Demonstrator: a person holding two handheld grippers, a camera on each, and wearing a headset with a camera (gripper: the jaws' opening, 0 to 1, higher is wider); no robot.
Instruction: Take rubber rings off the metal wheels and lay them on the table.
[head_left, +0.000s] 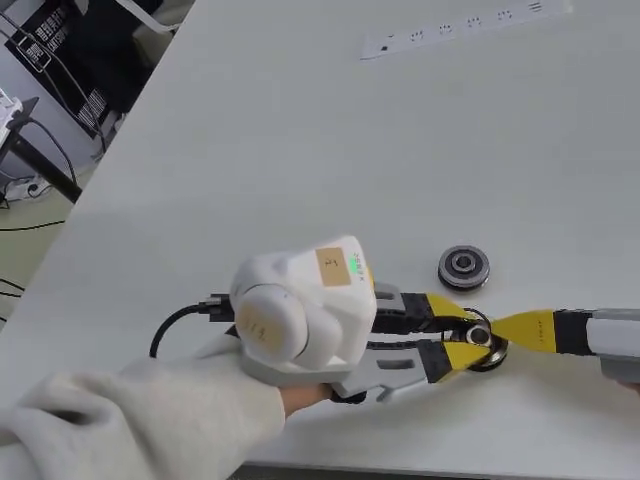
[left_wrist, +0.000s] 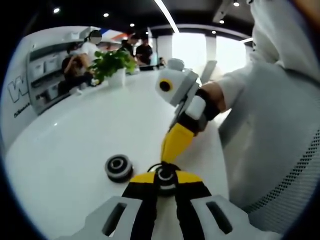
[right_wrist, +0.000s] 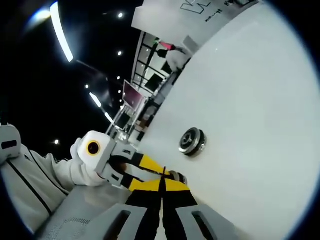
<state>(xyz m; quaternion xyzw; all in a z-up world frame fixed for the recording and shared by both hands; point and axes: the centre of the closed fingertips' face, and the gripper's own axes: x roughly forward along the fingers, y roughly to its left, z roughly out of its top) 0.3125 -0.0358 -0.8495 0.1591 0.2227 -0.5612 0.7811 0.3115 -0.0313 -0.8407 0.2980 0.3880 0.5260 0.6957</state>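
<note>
White table (head_left: 300, 150): left hand-held gripper (head_left: 470, 345) clamps black-ringed metal wheel (left_wrist: 166, 178), second wheel (head_left: 463, 267) nearby.

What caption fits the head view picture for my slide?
The left tool grips a metal wheel while the right tool pinches its rubber ring; a second wheel waits on the table.

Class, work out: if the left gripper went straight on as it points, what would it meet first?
The metal wheel already between its fingers; just beyond, probably the right gripper, facing it.
</note>
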